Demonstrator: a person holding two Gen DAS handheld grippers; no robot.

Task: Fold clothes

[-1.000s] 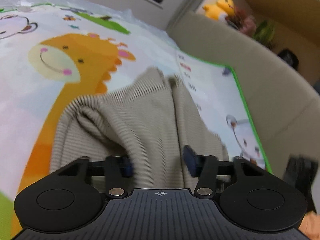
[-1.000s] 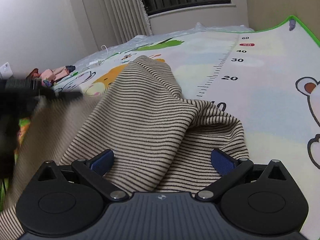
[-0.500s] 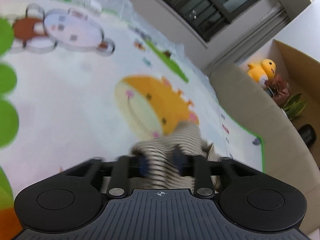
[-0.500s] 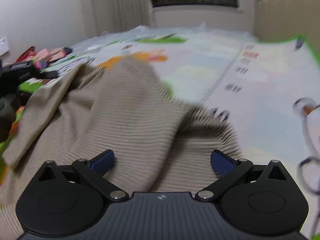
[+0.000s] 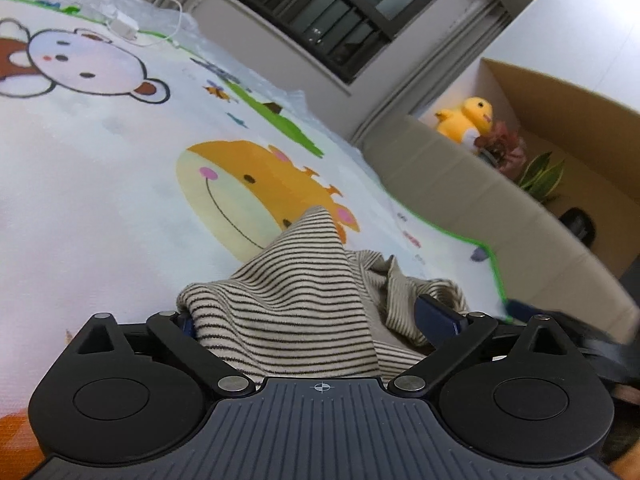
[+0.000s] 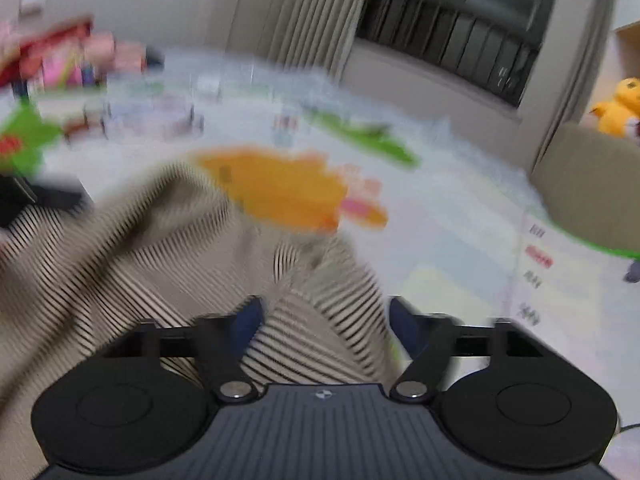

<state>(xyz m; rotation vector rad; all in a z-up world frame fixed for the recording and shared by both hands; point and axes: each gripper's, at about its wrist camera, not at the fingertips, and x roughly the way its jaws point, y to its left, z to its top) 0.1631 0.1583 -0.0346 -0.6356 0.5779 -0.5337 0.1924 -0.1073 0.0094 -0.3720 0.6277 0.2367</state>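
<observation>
The beige knit garment with thin dark stripes (image 5: 296,300) lies bunched on the cartoon-printed play mat (image 5: 100,168). The left claw (image 5: 312,320) has just been opening and stands wide, cloth lying loose between its pads. The right claw (image 6: 324,320) has just been closing with a fold between its jaws; blur hides whether they press it. This looks like a regrasp mid-fold; next, the right should draw its fold across.

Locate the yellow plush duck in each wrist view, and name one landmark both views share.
Left wrist: the yellow plush duck sits upper right, behind the beige barrier beside a cardboard box.
Right wrist: the duck is at the far right edge, partly cut off.
Shared landmark: the orange giraffe print on the play mat, just beyond the striped garment.
</observation>
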